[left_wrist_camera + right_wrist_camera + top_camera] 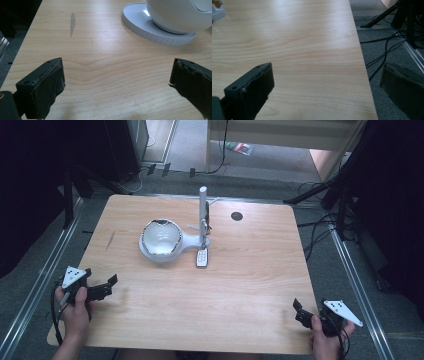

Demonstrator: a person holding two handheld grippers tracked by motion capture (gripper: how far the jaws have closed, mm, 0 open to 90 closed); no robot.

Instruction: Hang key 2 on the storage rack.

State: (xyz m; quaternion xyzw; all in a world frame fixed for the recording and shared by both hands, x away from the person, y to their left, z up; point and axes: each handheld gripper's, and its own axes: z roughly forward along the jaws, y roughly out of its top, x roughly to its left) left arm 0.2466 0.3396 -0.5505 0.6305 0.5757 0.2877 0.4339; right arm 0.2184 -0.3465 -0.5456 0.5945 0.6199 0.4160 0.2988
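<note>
A white round device [161, 239] with a bowl-shaped top sits on a flat white base [140, 21] near the middle of the wooden table [240, 285]. Right of it rises a white upright post [203, 215], and a small grey remote [202, 258] lies in front of the post. My left gripper [102, 289] rests at the table's near left, held in a hand, jaws wide apart with bare wood between them. At the near right edge, my right gripper [301, 311] is open too, one jaw over the table and the other out past its edge.
A dark round hole [236, 216] marks the table's far right part. Cables [384, 52] and black stand legs lie on the grey floor right of the table. Metal rails [45, 280] run along both sides. A dark streak [72, 23] marks the wood at the left.
</note>
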